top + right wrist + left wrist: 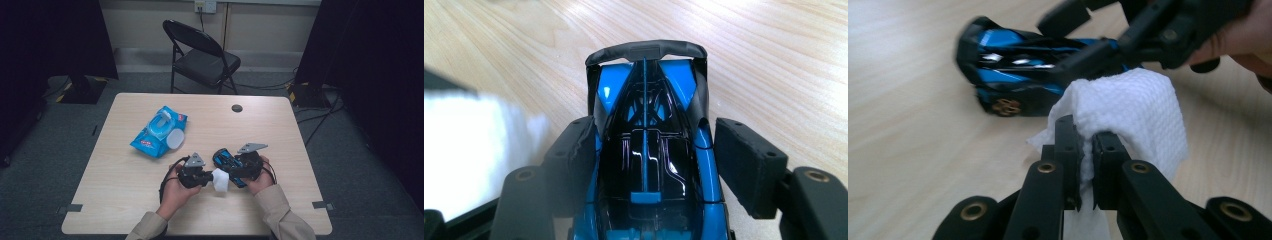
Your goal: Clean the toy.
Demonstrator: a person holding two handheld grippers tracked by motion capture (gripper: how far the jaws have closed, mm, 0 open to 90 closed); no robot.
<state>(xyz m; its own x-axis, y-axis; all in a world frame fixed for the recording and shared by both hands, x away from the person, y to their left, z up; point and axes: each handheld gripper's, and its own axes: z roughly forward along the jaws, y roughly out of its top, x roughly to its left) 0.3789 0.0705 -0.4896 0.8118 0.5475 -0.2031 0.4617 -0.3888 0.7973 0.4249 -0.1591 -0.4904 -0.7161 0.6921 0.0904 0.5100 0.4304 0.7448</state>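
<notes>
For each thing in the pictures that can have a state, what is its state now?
Left gripper: shut on the wipe.
Wipe: folded, pinched, hanging beside the car.
Right gripper: jaws around the car, the left pad on its side, the right pad apart from it.
Car: upright on the table, between the jaws.
Wipes pack: lying flat, lid open.
Chair: unfolded, empty.
</notes>
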